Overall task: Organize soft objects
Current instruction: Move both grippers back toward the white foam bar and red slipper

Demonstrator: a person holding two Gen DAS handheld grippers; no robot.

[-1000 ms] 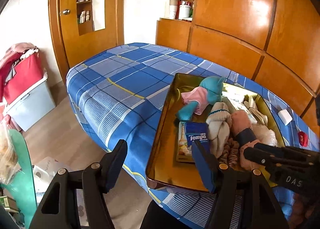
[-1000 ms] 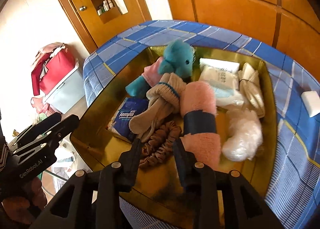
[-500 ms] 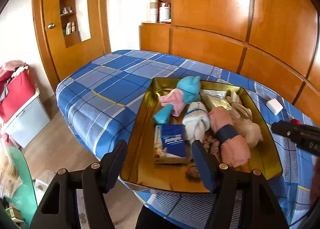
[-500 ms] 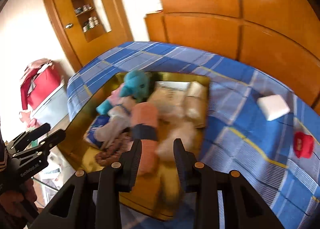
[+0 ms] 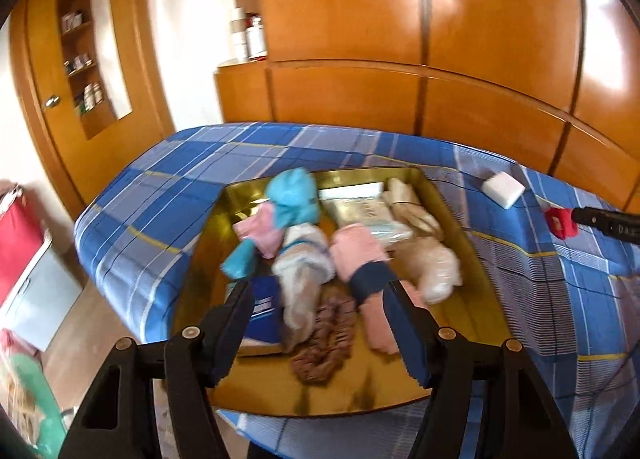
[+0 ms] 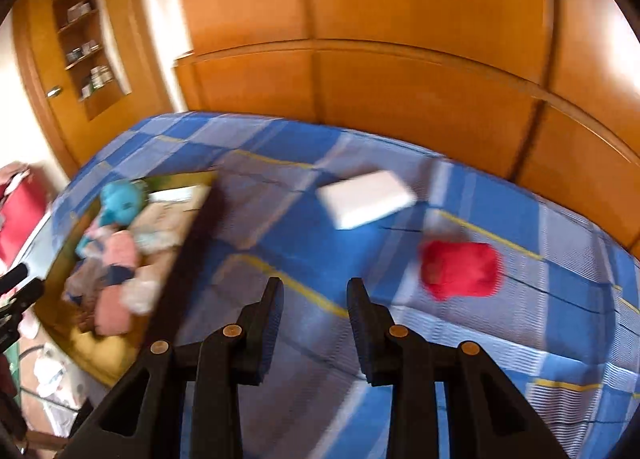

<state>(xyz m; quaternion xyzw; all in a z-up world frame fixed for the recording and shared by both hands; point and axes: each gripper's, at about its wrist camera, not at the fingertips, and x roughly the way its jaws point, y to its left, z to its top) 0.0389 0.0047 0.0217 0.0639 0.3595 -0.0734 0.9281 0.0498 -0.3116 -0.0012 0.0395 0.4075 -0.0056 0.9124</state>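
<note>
A gold tray (image 5: pixel 456 211) lies on the blue plaid bed (image 5: pixel 168 195), filled with soft things: a teal plush toy (image 5: pixel 294 195), a pink and navy sock roll (image 5: pixel 362 259), a cream sock bundle (image 5: pixel 304 259), a brown scrunchie (image 5: pixel 324 347) and a tissue pack (image 5: pixel 264 311). My left gripper (image 5: pixel 320 323) hovers open above the tray's near end, empty. My right gripper (image 6: pixel 316 319) is open and empty over bare bedspread. A white sponge (image 6: pixel 366 199) and a red soft object (image 6: pixel 460 269) lie beyond it on the bed. The tray (image 6: pixel 168 179) sits at left in the right wrist view.
Wooden wardrobe panels (image 5: pixel 420 39) back the bed. A wooden door with a shelf niche (image 5: pixel 84 59) stands at left. A red bag on a grey box (image 5: pixel 20 247) sits on the floor beside the bed. The right gripper's tip (image 5: pixel 600 219) shows near the red object.
Both views swung right. The tray moved from the right gripper's centre to its left edge, with the white sponge and red object now ahead. The left gripper shifted over the tray.
</note>
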